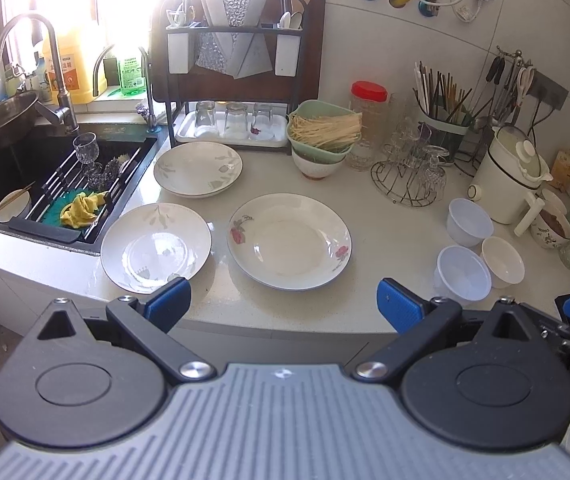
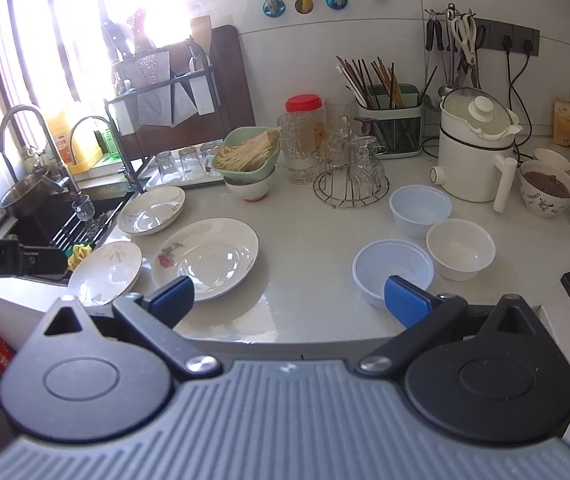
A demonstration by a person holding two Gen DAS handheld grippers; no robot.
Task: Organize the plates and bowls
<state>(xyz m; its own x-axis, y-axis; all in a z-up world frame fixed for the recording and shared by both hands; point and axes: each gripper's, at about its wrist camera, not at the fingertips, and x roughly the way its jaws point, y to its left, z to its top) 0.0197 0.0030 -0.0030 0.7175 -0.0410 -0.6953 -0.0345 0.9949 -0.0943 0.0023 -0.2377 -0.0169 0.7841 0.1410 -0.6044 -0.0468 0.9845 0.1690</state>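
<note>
Over the counter edge, left gripper and right gripper level, spread wide, holding nothing, 3 plates ahead

3 plates, 3 bowls, all upright & empty on the white counter. Rose-print plate near front edge, center. Leaf-print plate just beside it on the left, by the sink's front corner. 2nd leaf-print plate behind those two, twd the back. Right side: 2 translucent plastic bowls & a white ceramic bowl, clustered close together; touching or not, can't tell.
</note>
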